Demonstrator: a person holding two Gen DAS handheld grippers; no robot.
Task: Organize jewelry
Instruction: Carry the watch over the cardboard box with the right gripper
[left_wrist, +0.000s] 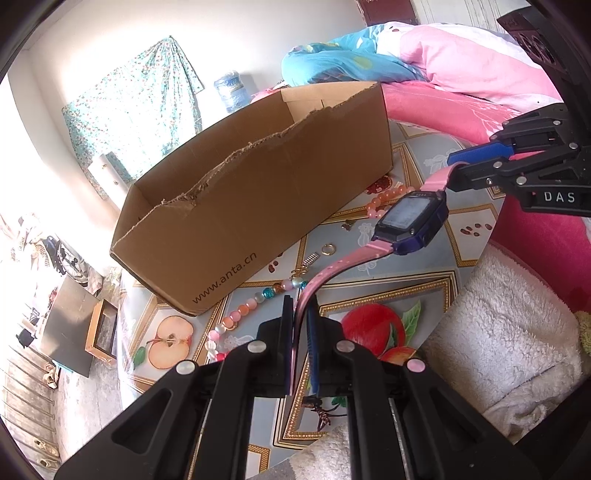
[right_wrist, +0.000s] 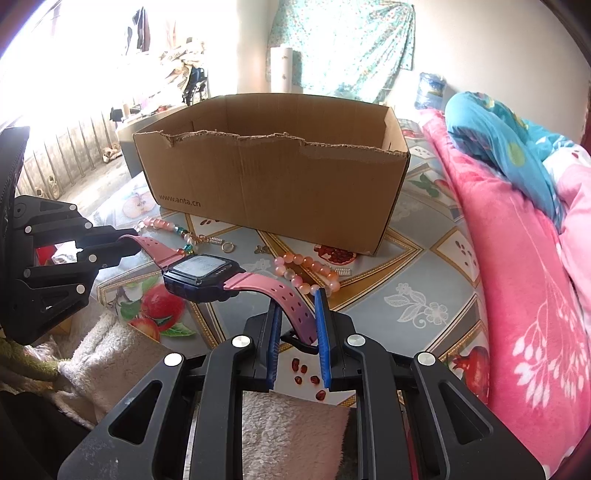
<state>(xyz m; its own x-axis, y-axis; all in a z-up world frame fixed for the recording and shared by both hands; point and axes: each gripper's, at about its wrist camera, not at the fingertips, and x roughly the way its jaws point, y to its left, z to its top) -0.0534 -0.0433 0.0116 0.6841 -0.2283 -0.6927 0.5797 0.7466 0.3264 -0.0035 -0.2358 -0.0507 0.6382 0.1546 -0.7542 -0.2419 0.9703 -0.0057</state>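
Above tablecloth (right_wrist: 424, 266) | both claws clamp watch (right_wrist: 201, 275) straps | box (right_wrist: 273, 184) interior hidden

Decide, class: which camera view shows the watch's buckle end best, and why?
The right wrist view. There the watch runs its holed strap down between the right gripper's blue pads, the dark buckle showing just below. The left wrist view shows the watch face, but that strap end vanishes into the right gripper.
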